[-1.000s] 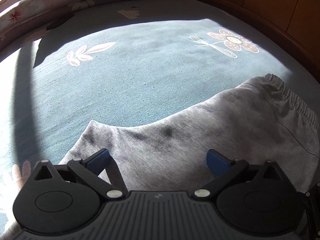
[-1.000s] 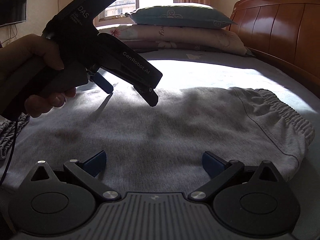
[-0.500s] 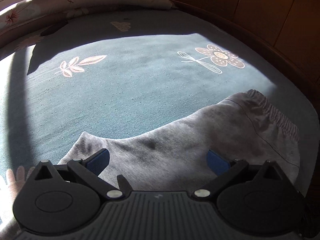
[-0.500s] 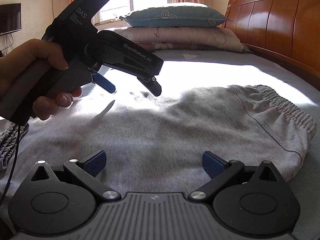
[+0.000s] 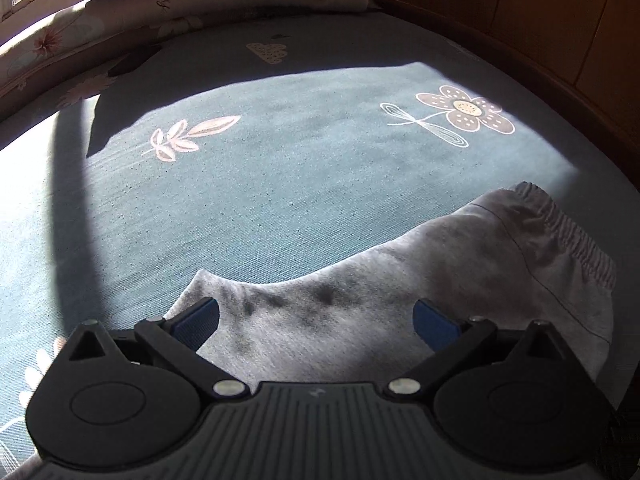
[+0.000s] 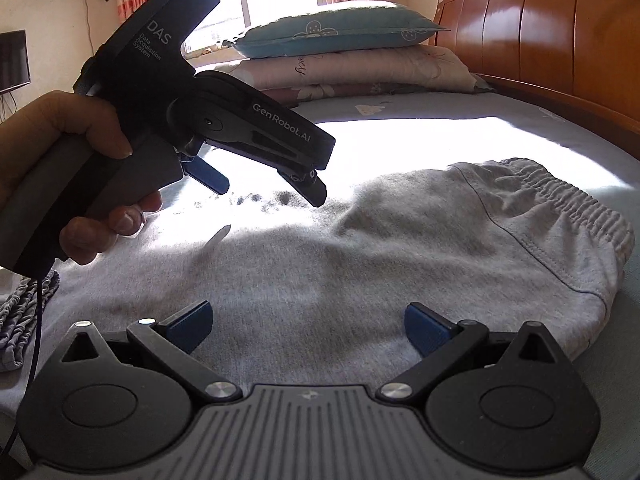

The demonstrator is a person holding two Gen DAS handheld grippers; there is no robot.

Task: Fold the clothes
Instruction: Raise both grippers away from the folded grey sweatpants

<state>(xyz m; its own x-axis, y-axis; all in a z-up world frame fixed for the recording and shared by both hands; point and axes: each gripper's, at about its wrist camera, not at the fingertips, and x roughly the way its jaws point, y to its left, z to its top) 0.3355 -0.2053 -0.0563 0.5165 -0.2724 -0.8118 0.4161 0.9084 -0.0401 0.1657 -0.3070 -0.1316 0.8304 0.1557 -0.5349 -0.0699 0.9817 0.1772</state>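
Note:
A grey garment with an elastic waistband [image 6: 560, 204] lies flat on the bed; it looks like folded sweatpants [image 6: 360, 264]. In the left wrist view the same grey garment [image 5: 400, 300] lies just under my left gripper [image 5: 316, 316], which is open and empty above it. My right gripper [image 6: 306, 322] is open and empty, low over the near part of the garment. The left gripper also shows in the right wrist view [image 6: 268, 186], held by a hand above the garment's left part, jaws apart.
The bed has a teal sheet [image 5: 280, 184] with flower prints. Pillows [image 6: 340, 36] are stacked at the head. A wooden headboard [image 6: 540, 28] runs along the right. A striped grey cloth [image 6: 20, 320] lies at the left edge.
My left gripper has lifted and tilted a little over the garment, staying open. My right gripper has hardly moved. The garment lies as before.

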